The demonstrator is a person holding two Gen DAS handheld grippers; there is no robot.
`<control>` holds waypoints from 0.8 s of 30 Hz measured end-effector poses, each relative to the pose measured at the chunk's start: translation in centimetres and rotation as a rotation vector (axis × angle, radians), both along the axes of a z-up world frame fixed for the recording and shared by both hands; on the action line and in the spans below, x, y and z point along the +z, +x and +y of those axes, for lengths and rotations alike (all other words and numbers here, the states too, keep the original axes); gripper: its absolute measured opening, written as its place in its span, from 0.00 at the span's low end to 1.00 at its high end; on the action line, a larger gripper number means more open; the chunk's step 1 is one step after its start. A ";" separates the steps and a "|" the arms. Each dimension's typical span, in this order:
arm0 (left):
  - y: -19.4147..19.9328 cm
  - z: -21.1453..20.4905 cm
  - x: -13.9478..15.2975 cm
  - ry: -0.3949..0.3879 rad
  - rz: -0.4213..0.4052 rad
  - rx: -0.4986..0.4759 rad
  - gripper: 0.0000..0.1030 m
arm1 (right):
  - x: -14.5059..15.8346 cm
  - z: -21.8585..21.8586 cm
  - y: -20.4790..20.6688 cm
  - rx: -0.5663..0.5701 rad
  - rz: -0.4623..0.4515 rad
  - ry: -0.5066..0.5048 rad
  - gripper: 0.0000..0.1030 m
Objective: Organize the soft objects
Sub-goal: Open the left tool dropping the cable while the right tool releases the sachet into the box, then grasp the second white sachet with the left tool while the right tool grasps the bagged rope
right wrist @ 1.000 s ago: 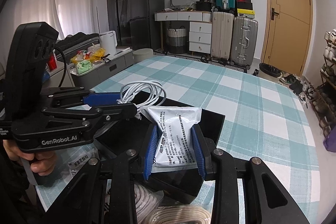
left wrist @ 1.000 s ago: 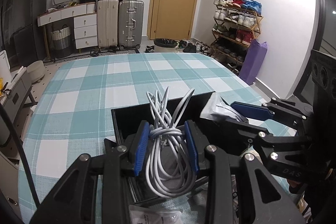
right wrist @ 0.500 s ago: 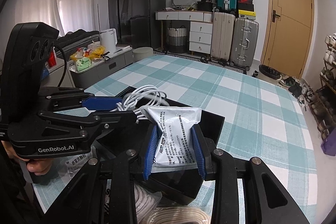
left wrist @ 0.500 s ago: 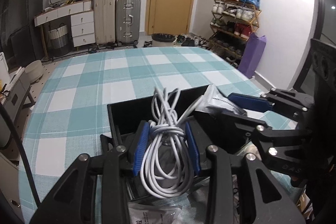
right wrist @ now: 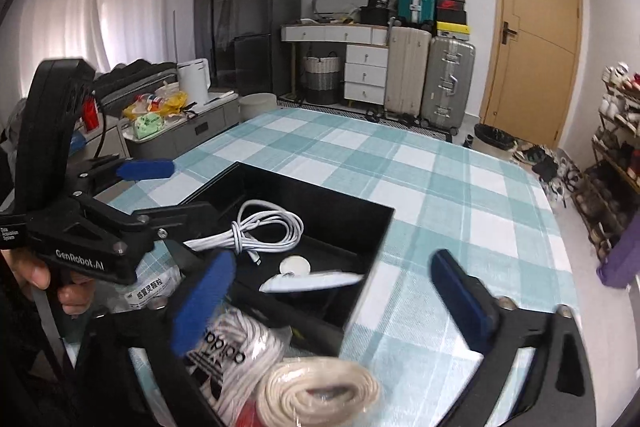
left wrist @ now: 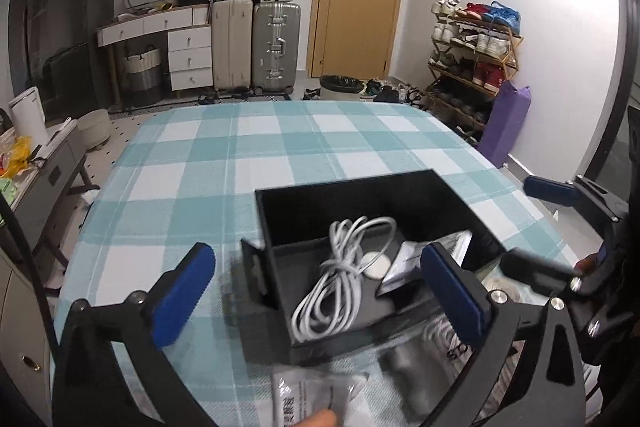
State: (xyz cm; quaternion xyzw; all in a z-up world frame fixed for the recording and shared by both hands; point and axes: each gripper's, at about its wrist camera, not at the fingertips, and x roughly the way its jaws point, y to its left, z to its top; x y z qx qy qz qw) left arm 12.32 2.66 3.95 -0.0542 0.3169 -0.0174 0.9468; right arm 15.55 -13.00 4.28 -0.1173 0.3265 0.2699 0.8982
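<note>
A black open box [left wrist: 454,201] [right wrist: 372,223] sits on the checked tablecloth. A coiled white cable [left wrist: 334,279] [right wrist: 260,227] and a white foil packet [left wrist: 416,257] [right wrist: 316,279] lie inside it. My left gripper [left wrist: 320,291] is open and empty above the box's near edge; it also shows in the right wrist view [right wrist: 172,187]. My right gripper [right wrist: 340,303] is open and empty over the box's near right corner; it also shows in the left wrist view [left wrist: 536,223].
Near me on the table lie a white packet [left wrist: 316,401], a sock with black lettering [right wrist: 236,343] and a wrapped cream roll [right wrist: 320,387]. Beyond the table stand suitcases [left wrist: 256,43], a drawer unit, a door and a shoe rack [left wrist: 472,59].
Both grippers have opened and pulled back. The cable dropped from the left gripper and the packet from the right; both now lie in the box.
</note>
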 end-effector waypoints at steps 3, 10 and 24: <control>-0.8 0.4 -0.3 -0.012 0.001 0.010 1.00 | 0.0 -0.9 -0.7 -0.028 0.018 0.006 0.99; -2.6 0.8 -0.8 -0.007 -0.003 0.036 1.00 | 0.1 -2.2 -2.5 -0.058 0.018 0.014 0.99; -4.6 0.1 -1.9 0.046 0.027 0.005 1.00 | -0.7 -3.4 -4.6 -0.039 0.043 -0.028 0.99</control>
